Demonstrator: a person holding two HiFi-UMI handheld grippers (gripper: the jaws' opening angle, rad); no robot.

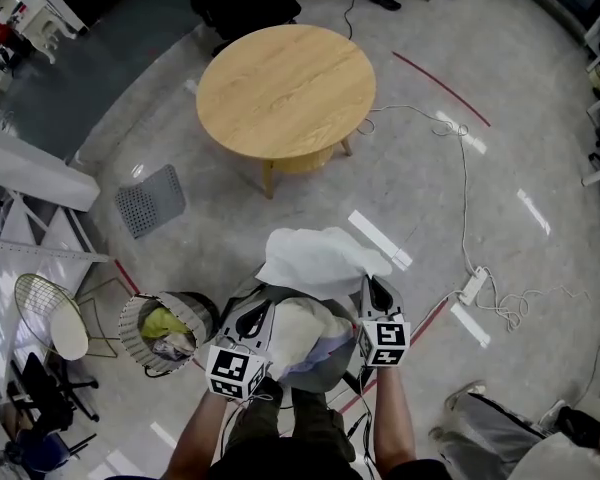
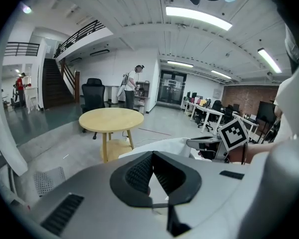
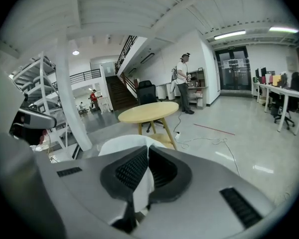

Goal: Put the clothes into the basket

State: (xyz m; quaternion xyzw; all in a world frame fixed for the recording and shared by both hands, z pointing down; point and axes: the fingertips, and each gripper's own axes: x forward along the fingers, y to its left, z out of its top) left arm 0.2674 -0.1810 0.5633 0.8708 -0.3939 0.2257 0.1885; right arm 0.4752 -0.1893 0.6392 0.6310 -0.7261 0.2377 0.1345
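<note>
A white cloth (image 1: 320, 258) hangs spread between my two grippers above the floor. The left gripper (image 1: 267, 292) pinches the cloth's left edge, and pale fabric shows between its closed pads (image 2: 139, 173). My right gripper (image 1: 373, 288) is shut on the right edge; a strip of the cloth (image 3: 139, 183) runs down between its pads. Low on the left stands the round grey basket (image 1: 132, 320), with a yellow-green garment (image 1: 165, 322) inside. Just below the grippers lies a heap of cream and bluish clothes (image 1: 305, 343). From the left gripper view, the right gripper (image 2: 209, 143) is visible beside the cloth (image 2: 159, 146).
A round wooden table (image 1: 285, 88) stands ahead on the grey floor. A grey perforated panel (image 1: 150, 200) lies left of it. A wire chair (image 1: 50, 313) and white shelving are at the left. A power strip and white cable (image 1: 472, 286) trail at the right.
</note>
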